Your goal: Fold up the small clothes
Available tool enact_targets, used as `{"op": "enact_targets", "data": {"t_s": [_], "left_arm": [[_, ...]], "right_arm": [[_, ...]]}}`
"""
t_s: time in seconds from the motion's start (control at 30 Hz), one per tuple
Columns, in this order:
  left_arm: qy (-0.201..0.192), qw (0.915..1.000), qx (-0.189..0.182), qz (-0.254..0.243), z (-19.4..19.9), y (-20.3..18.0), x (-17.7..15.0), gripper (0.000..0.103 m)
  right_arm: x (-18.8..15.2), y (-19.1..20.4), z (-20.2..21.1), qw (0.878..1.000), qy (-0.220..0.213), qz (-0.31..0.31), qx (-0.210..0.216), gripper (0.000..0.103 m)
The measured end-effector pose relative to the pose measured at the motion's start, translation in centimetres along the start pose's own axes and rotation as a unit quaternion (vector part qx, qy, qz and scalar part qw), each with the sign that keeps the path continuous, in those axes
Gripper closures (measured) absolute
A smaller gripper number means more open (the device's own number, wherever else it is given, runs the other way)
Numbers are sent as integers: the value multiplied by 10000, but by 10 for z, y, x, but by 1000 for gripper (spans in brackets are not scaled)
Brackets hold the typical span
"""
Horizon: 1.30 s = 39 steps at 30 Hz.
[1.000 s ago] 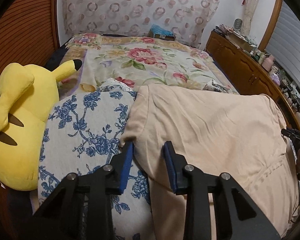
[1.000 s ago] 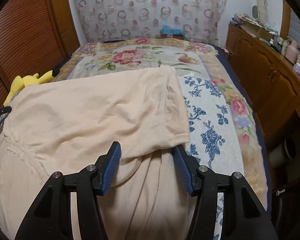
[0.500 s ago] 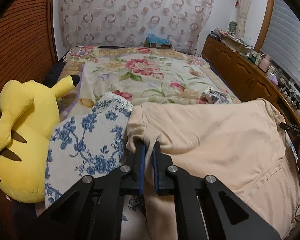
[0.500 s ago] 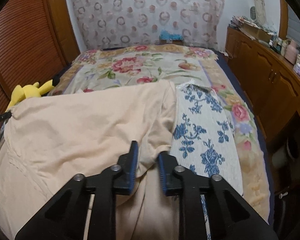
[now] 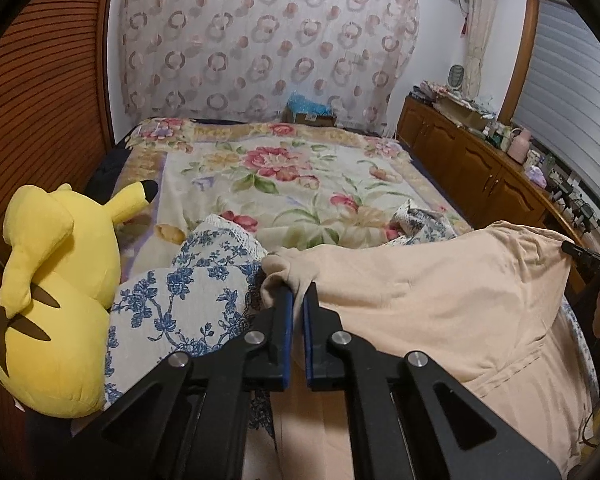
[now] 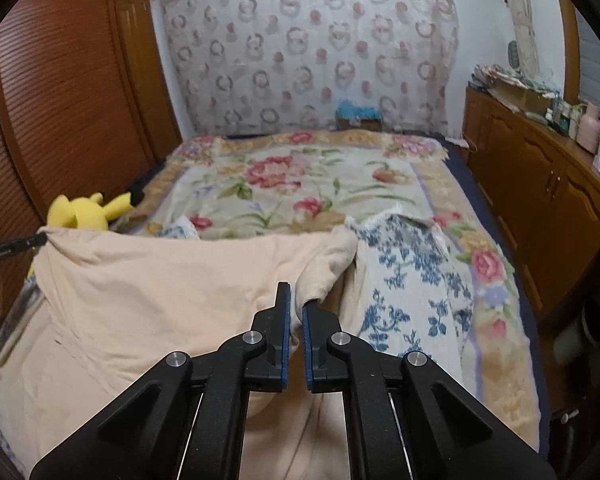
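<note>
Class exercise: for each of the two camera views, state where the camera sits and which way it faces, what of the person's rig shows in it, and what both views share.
Left wrist view: sits on the left gripper, looking down along its fingers up the bed; the gripper pinches the peach garment; the right gripper's tip shows at the edge.
Right wrist view: sits on the right gripper, facing likewise, shut on the garment's other end.
Shared: garment, yellow plush toy, blue-floral cloth, floral blanket.

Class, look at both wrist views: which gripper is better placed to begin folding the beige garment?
Neither alone: left gripper and right gripper each pinch a corner of the beige garment, so both should move together.
</note>
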<state>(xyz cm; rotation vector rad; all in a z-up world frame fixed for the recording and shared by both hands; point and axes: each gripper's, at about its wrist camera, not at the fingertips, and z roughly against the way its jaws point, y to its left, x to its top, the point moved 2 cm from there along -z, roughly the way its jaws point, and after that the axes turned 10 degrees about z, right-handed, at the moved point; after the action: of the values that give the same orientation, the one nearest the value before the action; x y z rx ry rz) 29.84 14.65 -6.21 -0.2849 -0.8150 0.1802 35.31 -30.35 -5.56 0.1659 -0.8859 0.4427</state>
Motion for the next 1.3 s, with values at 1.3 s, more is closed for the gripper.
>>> {"op": "enact_targets", "data": {"t_s": [1.3], "left_arm": [[-936,9954,-190,-120,180,3,-123,101]], "right_arm": [[-76,71,202,9937,-975,467,-299,101]]}}
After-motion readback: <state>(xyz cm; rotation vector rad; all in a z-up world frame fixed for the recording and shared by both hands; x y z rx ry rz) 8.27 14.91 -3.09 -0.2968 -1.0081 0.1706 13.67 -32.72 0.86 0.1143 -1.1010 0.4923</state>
